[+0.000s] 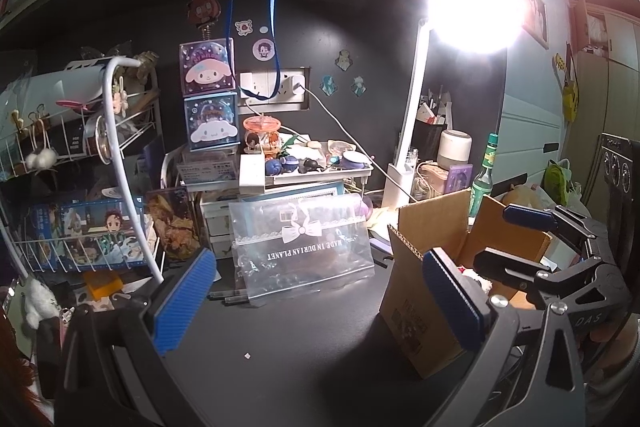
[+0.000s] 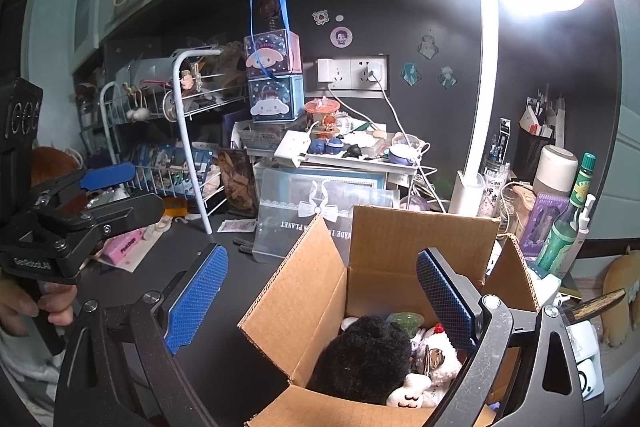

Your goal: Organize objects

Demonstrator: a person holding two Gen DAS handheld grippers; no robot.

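Cardboard box (image 2: 384, 291) (flaps raised) beneath right tool (image 2: 322, 297).

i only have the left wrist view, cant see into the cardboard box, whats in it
Observer: The box is open, and a black fuzzy plush takes up much of its near left side.
Operator: anything else in there
Observer: A white plush lies in front of it, and a green cup-like item shows behind.
Operator: where is my right gripper
Observer: The right gripper is open and poised over the box, holding nothing.
Operator: anything left of me on the desk
Observer: A pink pack lies flat on the desk below the left gripper, which is open too.
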